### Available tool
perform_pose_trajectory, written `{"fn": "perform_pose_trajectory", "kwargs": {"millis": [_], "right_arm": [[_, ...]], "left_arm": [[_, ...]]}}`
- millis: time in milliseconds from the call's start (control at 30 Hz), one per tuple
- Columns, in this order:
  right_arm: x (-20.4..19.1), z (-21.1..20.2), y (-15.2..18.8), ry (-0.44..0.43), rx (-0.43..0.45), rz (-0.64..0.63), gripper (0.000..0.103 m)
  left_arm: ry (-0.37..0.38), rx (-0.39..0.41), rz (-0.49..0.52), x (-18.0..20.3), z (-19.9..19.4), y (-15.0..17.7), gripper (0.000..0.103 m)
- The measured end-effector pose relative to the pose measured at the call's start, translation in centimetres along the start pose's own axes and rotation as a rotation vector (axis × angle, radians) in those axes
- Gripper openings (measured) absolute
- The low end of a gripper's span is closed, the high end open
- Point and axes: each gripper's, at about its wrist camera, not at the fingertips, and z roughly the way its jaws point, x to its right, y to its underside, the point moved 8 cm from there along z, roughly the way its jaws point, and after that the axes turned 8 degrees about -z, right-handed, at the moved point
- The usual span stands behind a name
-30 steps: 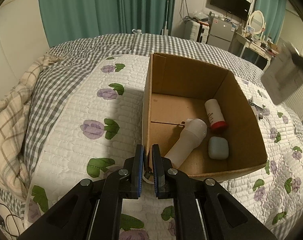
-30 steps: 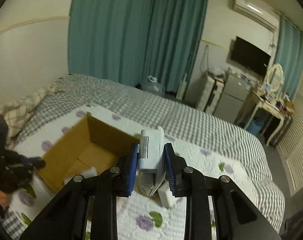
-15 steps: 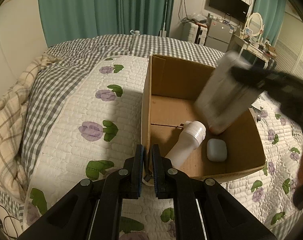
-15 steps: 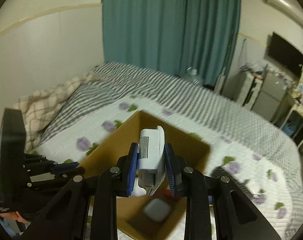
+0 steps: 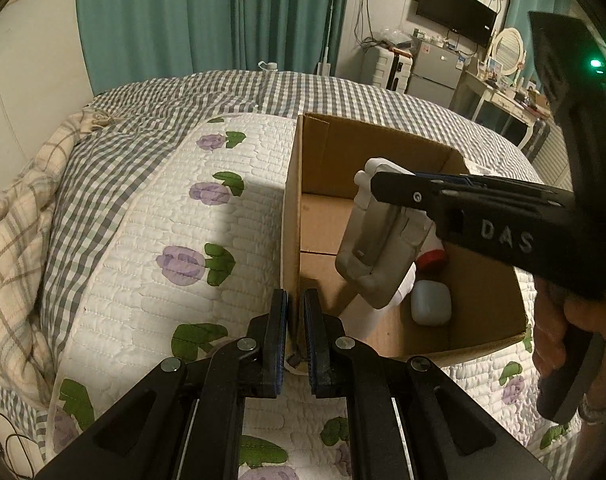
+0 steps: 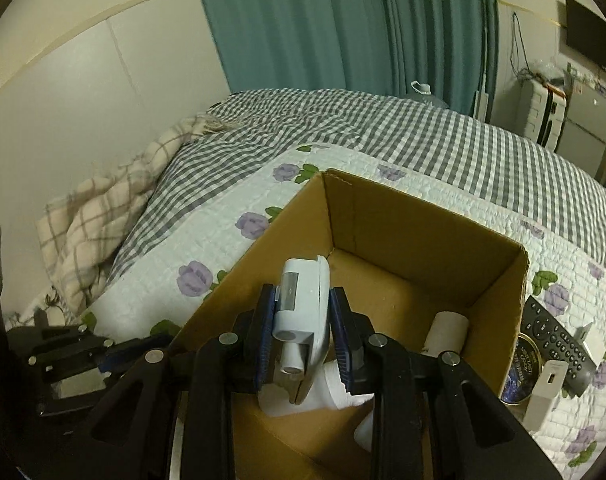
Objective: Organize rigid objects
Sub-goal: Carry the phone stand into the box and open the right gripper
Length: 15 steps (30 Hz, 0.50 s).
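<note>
Left wrist view: the cardboard box (image 5: 383,152) sits on a floral quilt (image 5: 175,240) over a checked bed.
Left gripper (image 5: 294,316): jaws narrowed onto the near corner of the box's left wall, pinching the cardboard and steadying it.
Right gripper (image 6: 301,330): clamped on a white-and-grey plastic device (image 6: 303,304), held above the box interior, over the items lying inside.
Device position: in the left wrist view the device (image 5: 377,248) hangs inside the box opening, not yet resting on the floor.
Already in the box: a white bottle (image 5: 363,314) lying on its side, a pale rounded case (image 5: 431,304), and a white tube with a red cap (image 5: 431,258), mostly hidden behind the device.
Still outside: in the right wrist view a black remote control (image 6: 555,338), a round tin (image 6: 517,372) and a small white block (image 6: 545,394) lie on the quilt just beside the box's right wall.
Progress, as I judge it: three items packed, a fourth about to be released, at least three left to collect.
Writing: raised letters "DAS" on the right gripper's black arm; the print on the tin and the tube is too small to read.
</note>
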Motion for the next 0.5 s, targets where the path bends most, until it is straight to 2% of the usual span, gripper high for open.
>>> {"fn": "perform_pose_trajectory", "kwargs": {"millis": [67, 233, 333, 400, 500], "right_arm": [[0.7, 0.4, 0.1, 0.013, -0.01, 0.016, 0.027], [2.5, 0.6, 0.9, 0.114, -0.047, 0.004, 0.029], [3.3, -0.5, 1.2, 0.165, -0.034, -0.003, 0.047], [3.6, -1.6, 1.1, 0.195, -0.021, -0.017, 0.048], [4.1, -3.9, 1.3, 0.268, 0.0, -0.055, 0.062]], "left_arm": [[0.0, 0.0, 0.0, 0.0, 0.0, 0.0, 0.008], [-0.006, 0.001, 0.0, 0.0, 0.1, -0.1, 0.008], [-0.012, 0.004, 0.006, 0.1, 0.2, -0.1, 0.008], [-0.015, 0.002, 0.007, 0.0, 0.2, -0.1, 0.008], [-0.016, 0.001, 0.004, 0.1, 0.1, 0.0, 0.008]]}}
